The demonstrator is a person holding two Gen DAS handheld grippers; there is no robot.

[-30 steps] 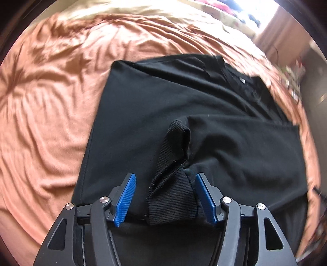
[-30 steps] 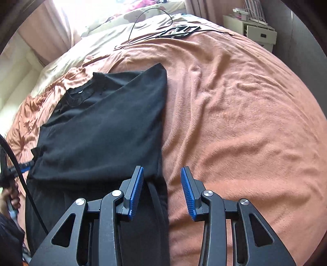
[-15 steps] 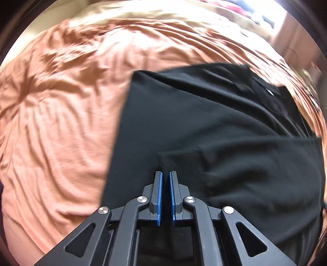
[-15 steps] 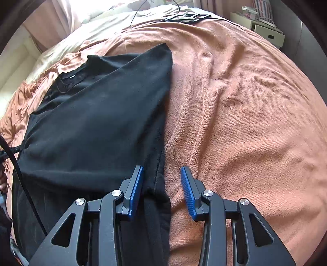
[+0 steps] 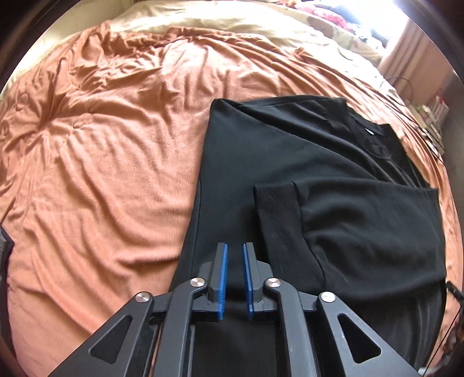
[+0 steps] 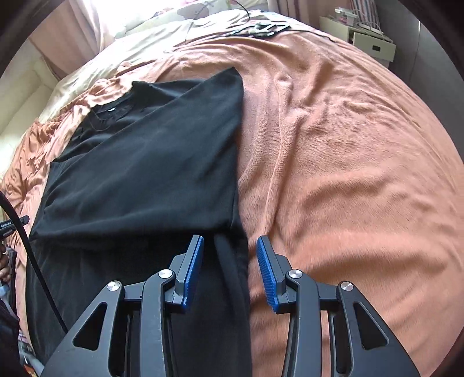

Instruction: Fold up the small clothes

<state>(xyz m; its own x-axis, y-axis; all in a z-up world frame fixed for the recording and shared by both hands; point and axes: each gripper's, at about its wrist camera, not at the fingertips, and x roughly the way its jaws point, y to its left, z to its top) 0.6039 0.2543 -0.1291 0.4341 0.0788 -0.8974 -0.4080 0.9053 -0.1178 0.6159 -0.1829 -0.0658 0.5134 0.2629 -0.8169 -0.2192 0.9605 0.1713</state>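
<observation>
A black long-sleeved top [image 5: 290, 162] lies flat on the bed, its sleeve folded across the body and the ribbed cuff [image 5: 278, 220] resting flat. My left gripper [image 5: 235, 255] hovers over the top's lower left part, just left of the cuff, with its blue pads [image 5: 222, 272] nearly together and nothing between them. In the right wrist view the same top [image 6: 150, 162] fills the left half. My right gripper [image 6: 230, 255] stands open, straddling the folded right edge of the top near the hem.
An orange blanket [image 5: 101, 174] covers the bed, wrinkled to the left and smoother on the right [image 6: 333, 174]. A cream duvet [image 5: 203, 20] lies at the far end. Cables [image 6: 261, 27] rest on the bed's far part, and a nightstand [image 6: 371, 43] stands beyond.
The left gripper held the cuff between open fingers, then let it lie flat, shut and drew back to the left. The right gripper moved closer along the top's right edge, still open.
</observation>
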